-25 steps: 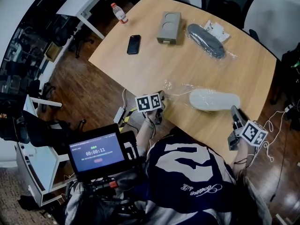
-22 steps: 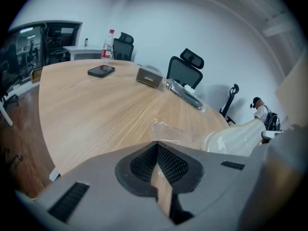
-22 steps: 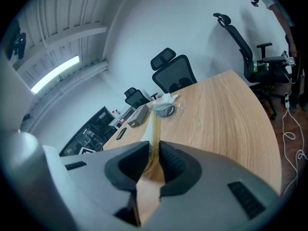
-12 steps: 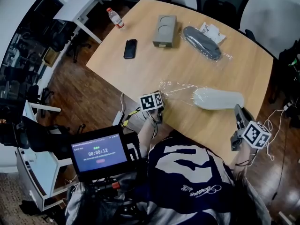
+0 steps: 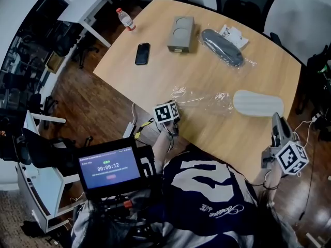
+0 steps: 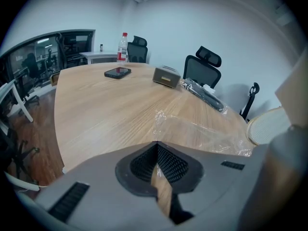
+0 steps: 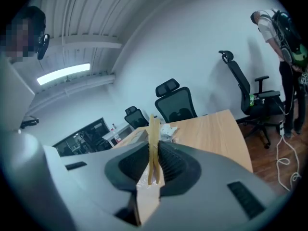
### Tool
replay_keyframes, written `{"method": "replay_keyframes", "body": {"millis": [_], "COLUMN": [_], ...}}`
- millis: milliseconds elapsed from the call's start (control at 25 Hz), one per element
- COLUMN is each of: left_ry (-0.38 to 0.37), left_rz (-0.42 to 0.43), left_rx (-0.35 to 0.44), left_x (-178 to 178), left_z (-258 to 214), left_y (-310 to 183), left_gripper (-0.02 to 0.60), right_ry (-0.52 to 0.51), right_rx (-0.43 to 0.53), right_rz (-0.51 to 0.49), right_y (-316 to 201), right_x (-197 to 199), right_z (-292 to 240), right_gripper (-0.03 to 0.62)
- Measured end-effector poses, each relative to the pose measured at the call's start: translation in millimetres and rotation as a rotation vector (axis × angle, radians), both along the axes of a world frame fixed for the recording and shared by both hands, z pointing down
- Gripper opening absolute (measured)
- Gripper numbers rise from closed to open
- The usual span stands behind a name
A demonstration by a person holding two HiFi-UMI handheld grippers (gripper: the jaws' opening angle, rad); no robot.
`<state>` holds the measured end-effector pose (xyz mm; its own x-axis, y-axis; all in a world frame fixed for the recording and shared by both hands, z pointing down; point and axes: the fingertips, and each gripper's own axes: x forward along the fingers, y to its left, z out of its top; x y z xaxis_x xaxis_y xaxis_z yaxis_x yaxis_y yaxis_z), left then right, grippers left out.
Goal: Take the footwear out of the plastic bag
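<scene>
Since the white slipper (image 5: 257, 103) is held wholly clear of the plastic bag (image 5: 204, 98), which sprawls slack at its 9 o'clock on the surface (image 5: 155, 71), extraction appears complete. The right tool (image 7: 154, 146), narrowly parted, clamps the slipper's edge at 5 o'clock to carry it. The left tool (image 6: 156, 146), fully closed, apparently pins the bag's 9 o'clock end as an anchor.

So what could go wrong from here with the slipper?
The right gripper pinches only a thin edge of the white slipper, so the slipper could twist or slip free. The slipper is near the right edge of the table and might drop to the floor. The left gripper is shut by the plastic bag, but whether it pins the film is unclear; a loose bag could drag along.
</scene>
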<state>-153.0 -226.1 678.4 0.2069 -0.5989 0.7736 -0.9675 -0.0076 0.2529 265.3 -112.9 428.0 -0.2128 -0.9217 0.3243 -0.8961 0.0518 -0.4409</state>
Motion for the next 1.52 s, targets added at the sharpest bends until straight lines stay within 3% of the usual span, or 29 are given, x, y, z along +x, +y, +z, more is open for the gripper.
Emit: {"method": "replay_keyframes", "body": {"millis": [120,320,480,600,720,760,1040,1240,1400,1520], "left_ry": [0.007,0.01,0.016,0.033,0.066,0.077,0.081,0.079,0.104,0.108], "left_rz": [-0.015,-0.041,-0.033,-0.022,-0.019,-0.018,-0.004,-0.034,-0.061,-0.052], "left_rx": [0.0,0.002,0.003,0.007,0.014,0.016,0.055,0.098,0.131,0.166], "left_x": [0.3,-0.4,3.2,10.9,17.4,19.1,20.3,3.2,-10.8,-14.9], "left_z": [0.0,-0.3,0.8,1.2,-1.3,-2.0,-11.6,-28.7,-45.6,-61.1], "left_y": [-0.7,-0.3,-0.6,0.1,1.4,1.8,-0.2,-3.1,3.0,9.6], "left_gripper": [0.005,0.005,0.005,0.005,0.005,0.005,0.008,0.11,0.112,0.112], "right_ry": [-0.094,-0.368,-0.527,-0.591,-0.57,-0.564,-0.41,-0.252,-0.25,-0.095], "right_rx": [0.087,0.184,0.15,0.056,-0.187,-0.223,-0.363,-0.454,-0.486,-0.518], "right_rz": [-0.04,-0.163,-0.242,-0.241,-0.072,-0.051,0.001,0.023,0.021,-0.009], "right_y": [-12.7,-43.9,-68.2,-80.4,-72.2,-70.9,-55.9,-47.5,-45.8,-41.2], "right_x": [-24.3,-83.3,-129.3,-149.4,-138.3,-137.0,-120.9,-109.7,-104.5,-100.4], "right_z": [-19.6,-37.1,-11.5,34.3,106.9,122.5,195.3,228.4,234.3,229.2], "right_gripper": [0.058,0.058,0.058,0.058,0.059,0.058,0.064,0.081,0.092,0.133]}}
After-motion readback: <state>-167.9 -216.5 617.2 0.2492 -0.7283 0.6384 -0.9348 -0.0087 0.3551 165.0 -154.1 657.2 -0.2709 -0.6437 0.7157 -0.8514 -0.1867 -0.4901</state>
